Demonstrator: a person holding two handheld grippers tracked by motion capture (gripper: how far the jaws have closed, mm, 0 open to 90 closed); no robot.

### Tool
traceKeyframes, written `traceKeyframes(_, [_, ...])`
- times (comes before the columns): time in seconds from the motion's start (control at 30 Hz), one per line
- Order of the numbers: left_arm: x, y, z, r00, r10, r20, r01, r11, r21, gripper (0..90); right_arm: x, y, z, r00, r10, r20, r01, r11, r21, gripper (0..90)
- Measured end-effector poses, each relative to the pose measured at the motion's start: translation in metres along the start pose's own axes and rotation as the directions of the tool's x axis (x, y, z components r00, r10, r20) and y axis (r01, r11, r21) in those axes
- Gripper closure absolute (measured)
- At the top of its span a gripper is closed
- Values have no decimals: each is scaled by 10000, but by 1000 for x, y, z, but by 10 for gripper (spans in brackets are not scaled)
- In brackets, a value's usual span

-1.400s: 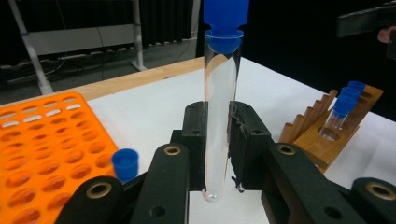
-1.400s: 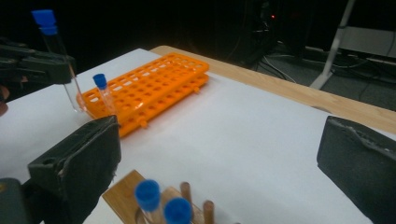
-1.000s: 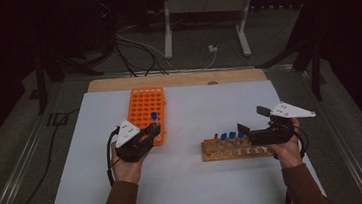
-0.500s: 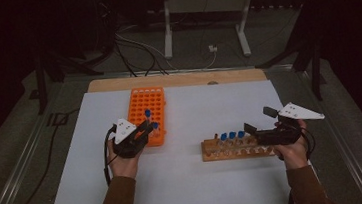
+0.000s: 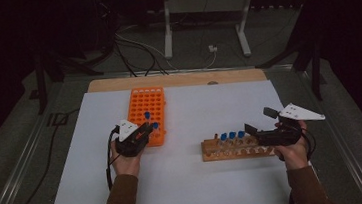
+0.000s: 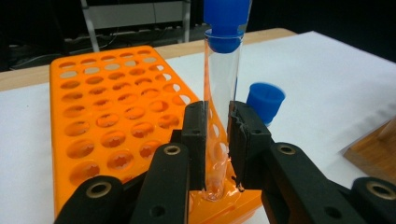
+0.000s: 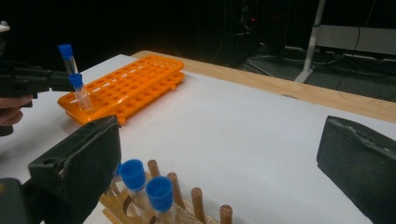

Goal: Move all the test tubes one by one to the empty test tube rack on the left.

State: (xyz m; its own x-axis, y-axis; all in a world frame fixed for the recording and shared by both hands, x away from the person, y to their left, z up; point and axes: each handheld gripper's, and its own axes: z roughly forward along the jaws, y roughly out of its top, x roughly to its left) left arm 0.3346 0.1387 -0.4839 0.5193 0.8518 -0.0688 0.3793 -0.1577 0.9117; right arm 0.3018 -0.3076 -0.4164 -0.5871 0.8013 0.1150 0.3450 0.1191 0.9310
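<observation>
My left gripper (image 6: 217,109) is shut on a clear test tube (image 6: 223,70) with a blue cap. It holds the tube upright, with the rounded bottom in a hole at the near corner of the orange rack (image 6: 107,107). A second blue-capped tube (image 6: 265,100) stands in the rack just beyond. From above, the left gripper (image 5: 145,129) sits at the orange rack's (image 5: 146,103) near right corner. My right gripper (image 5: 257,121) is open above the wooden rack (image 5: 234,151), with nothing between its wide jaws. That rack holds three blue-capped tubes (image 5: 231,136).
A white sheet (image 5: 201,180) covers the table, and a wooden strip (image 5: 177,79) runs along its far edge. Cables and a stand's legs (image 5: 201,24) lie on the dark floor beyond. The wooden rack's pegs (image 7: 196,198) stick up beside its tubes.
My left gripper has sunk with the tube, bringing its bottom down into the orange rack. The right gripper has stayed about where it was, still open.
</observation>
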Motion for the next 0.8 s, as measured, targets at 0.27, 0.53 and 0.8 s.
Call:
traceKeyframes(0.27, [1,-9,5,9998,160,-87,-154,9977,665,781,1,-1,1,10000,-49,-66,49,10000,46,0])
traceKeyframes(0.53, [1,-11,8,9996,273,-69,-264,9946,1006,782,3,-2,3,9999,-67,-105,68,9999,88,1])
traceKeyframes(0.8, [-1,-14,9,9992,408,-43,-400,9911,1273,782,2,-2,3,9999,-65,-128,67,9999,98,1])
